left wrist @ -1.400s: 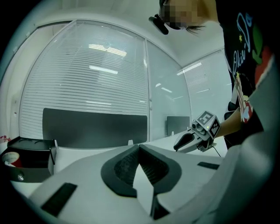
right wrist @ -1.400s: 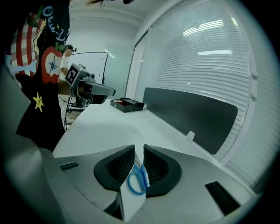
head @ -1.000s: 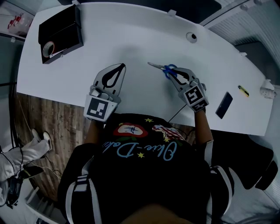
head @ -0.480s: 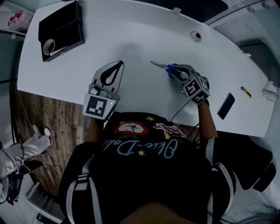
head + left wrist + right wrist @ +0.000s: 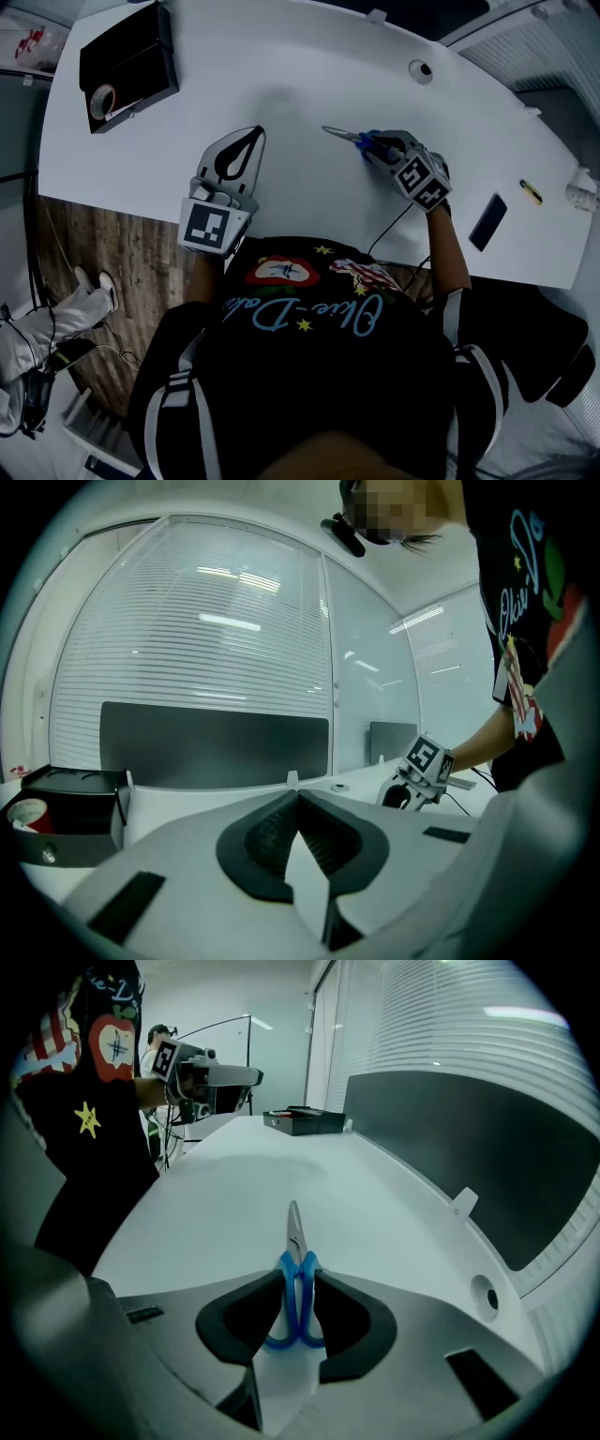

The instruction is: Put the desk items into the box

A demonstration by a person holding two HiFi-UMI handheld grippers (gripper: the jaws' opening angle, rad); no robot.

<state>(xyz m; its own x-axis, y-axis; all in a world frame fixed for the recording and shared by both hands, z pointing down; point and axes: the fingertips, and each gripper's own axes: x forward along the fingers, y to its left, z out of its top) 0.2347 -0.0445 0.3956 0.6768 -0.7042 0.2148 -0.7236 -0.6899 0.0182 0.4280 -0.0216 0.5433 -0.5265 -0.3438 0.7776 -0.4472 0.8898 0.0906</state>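
Blue-handled scissors [image 5: 349, 140] lie flat on the white desk [image 5: 281, 84], blades pointing left. My right gripper [image 5: 380, 148] is tilted down over their handles. In the right gripper view the scissors [image 5: 293, 1227] lie between the jaws of the right gripper [image 5: 298, 1275]; the jaws have just been opening and stand close on either side of the blue loops. My left gripper [image 5: 255, 133] hovers shut and empty near the desk's front edge, its tips meeting in its own view [image 5: 298, 799]. The black box [image 5: 127, 61] stands at the far left corner, a tape roll [image 5: 101, 98] in it.
A black phone [image 5: 487, 222] and a small yellow item [image 5: 531, 192] lie at the desk's right end. A cable hole [image 5: 421, 70] sits near the back edge. A thin cable [image 5: 394, 225] runs off the front edge. Wood floor lies to the left.
My right gripper has tipped down and sunk over the scissors' handles, jaws wider. The scissors have stayed on the desk. My left gripper has kept still.
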